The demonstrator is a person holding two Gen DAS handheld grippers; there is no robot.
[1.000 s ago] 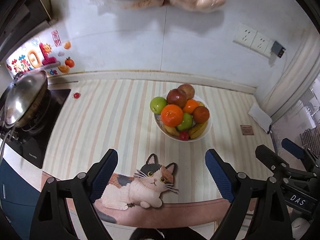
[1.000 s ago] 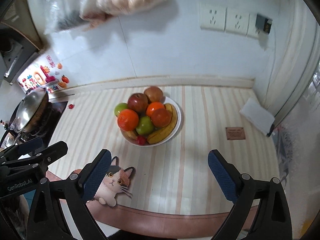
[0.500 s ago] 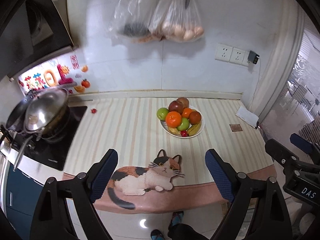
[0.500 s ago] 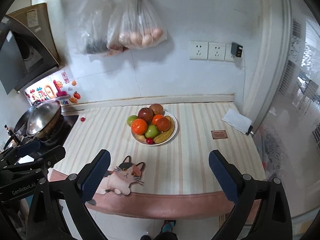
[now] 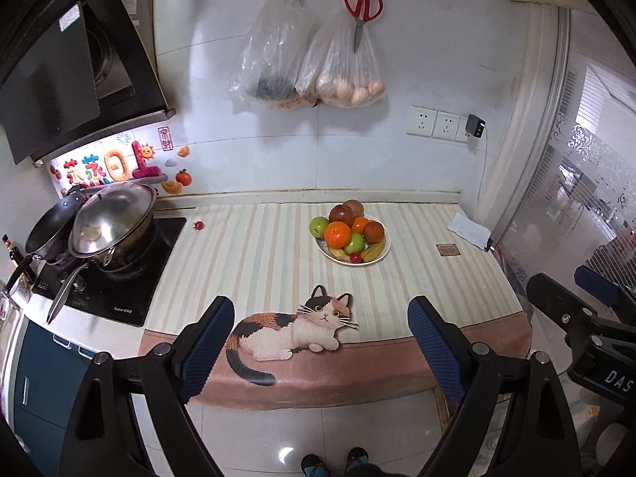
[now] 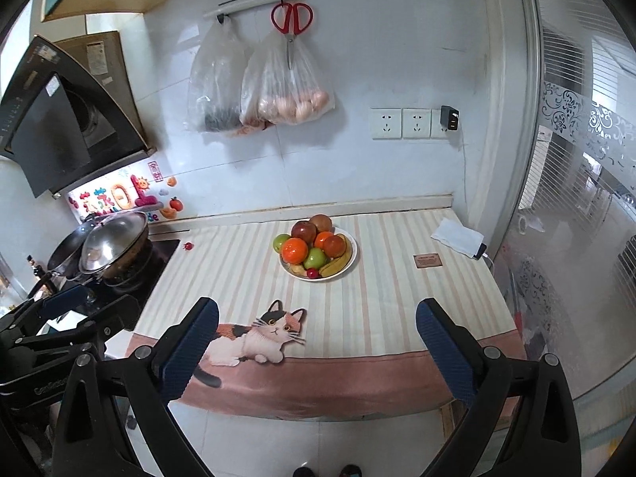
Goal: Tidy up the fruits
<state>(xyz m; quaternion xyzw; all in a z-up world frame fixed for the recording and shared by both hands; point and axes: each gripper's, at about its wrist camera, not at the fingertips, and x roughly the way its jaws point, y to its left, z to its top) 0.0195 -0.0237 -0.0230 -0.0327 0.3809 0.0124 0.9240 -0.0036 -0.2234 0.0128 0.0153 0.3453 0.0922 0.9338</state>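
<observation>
White bowl (image 5: 384, 252) of fruits (image 5: 349, 230) is seen on the striped tabletop (image 5: 254, 262), toward the back, well apart from both grippers. Left gripper (image 5: 320, 342) and right gripper (image 6: 318, 342) are held with jaws apart, nothing gripped.

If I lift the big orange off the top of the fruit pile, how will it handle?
The orange looks round and smooth, so it may roll once set down. It rests against the green apples, which could shift. Probably firm enough for an open tool.
</observation>
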